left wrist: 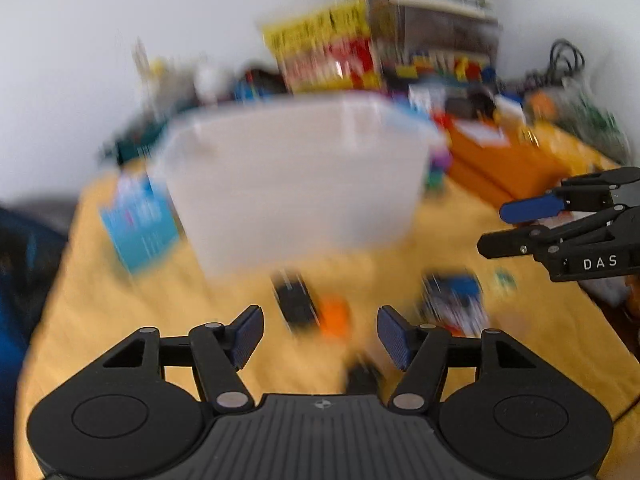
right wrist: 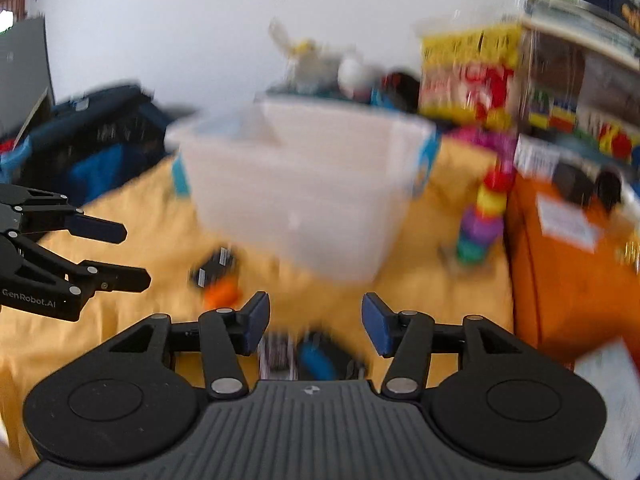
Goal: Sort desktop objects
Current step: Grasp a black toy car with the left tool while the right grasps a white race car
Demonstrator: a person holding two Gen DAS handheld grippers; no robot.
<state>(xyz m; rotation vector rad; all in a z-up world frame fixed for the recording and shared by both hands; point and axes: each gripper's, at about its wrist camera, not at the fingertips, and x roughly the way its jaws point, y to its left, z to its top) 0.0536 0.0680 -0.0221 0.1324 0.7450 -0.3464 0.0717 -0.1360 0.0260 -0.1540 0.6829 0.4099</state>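
Both views are motion-blurred. A translucent white bin (left wrist: 296, 184) (right wrist: 304, 196) stands on the yellow cloth. In front of it lie a black box (left wrist: 294, 300) (right wrist: 214, 268) and a small orange piece (left wrist: 336, 316) (right wrist: 222, 294). A blue and white packet (left wrist: 454, 304) (right wrist: 316, 356) lies further right. My left gripper (left wrist: 320, 334) is open above the cloth, just short of the black box and orange piece, holding nothing. My right gripper (right wrist: 316, 326) is open over the blue packet, also holding nothing. Each gripper shows at the edge of the other's view: right gripper (left wrist: 500, 228), left gripper (right wrist: 134, 254).
A blue card (left wrist: 140, 224) lies left of the bin. Orange boxes (left wrist: 508, 160) (right wrist: 568, 280) stand at the right. A stack of coloured rings (right wrist: 482, 224) stands beside them. Yellow and red packaging (left wrist: 328, 48) and shelves of clutter line the back wall. A dark blue bag (right wrist: 96, 140) sits at the left.
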